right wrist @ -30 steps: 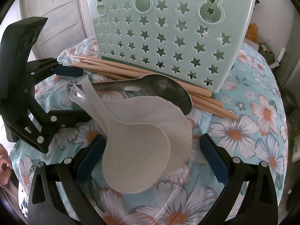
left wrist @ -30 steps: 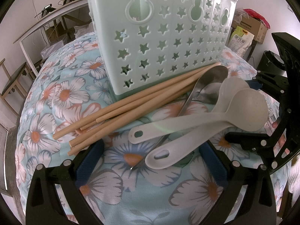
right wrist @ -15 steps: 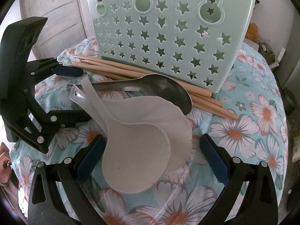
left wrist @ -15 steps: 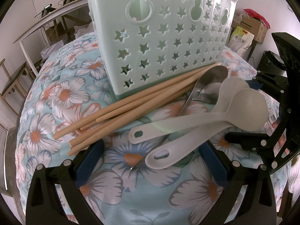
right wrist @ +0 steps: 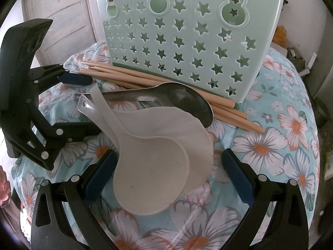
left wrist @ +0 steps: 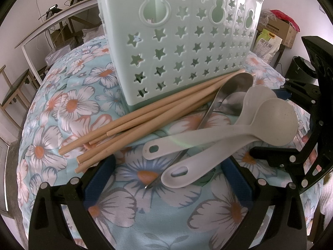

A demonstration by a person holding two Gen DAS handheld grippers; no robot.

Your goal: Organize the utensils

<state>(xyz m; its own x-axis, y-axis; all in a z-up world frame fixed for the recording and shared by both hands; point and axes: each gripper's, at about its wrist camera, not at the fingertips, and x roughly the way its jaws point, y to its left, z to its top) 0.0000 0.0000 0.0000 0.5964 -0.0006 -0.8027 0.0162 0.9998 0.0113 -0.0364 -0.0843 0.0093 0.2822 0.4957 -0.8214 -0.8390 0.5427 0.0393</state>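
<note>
Covering the whole surface, a flowered cloth (left wrist: 68,108) in pale blue, white and orange carries everything. Toward its far edge stands a mint-green basket (left wrist: 187,48), upright, its wall pierced with star holes and three gourd-shaped openings along the top; through the holes no utensil can be made out inside it.

Lying against the foot of the basket is a bundle of wooden chopsticks (left wrist: 145,123), all roughly parallel, running along the basket's front wall and touching it. In the right wrist view the same chopsticks (right wrist: 226,108) stick out past the basket's right corner.

Just in front of the chopsticks lie two white plastic ladles, stacked. The upper white ladle (right wrist: 152,175) rests in the bowl of the lower white ladle (right wrist: 191,129), their handles side by side and pointing toward the left gripper. Under them, a metal spoon (right wrist: 187,100) lies with its bowl touching the chopsticks and its thin handle running beneath the ladle handles; in the left wrist view a second metal bowl seems to sit beneath it, though this is hard to tell.

The left gripper (left wrist: 168,179) hovers low over the ladle handles, jaws spread wide, holding nothing. The right gripper (right wrist: 168,170) faces it from the opposite side, jaws equally wide on either side of the ladle bowls, pads apart from them.
</note>
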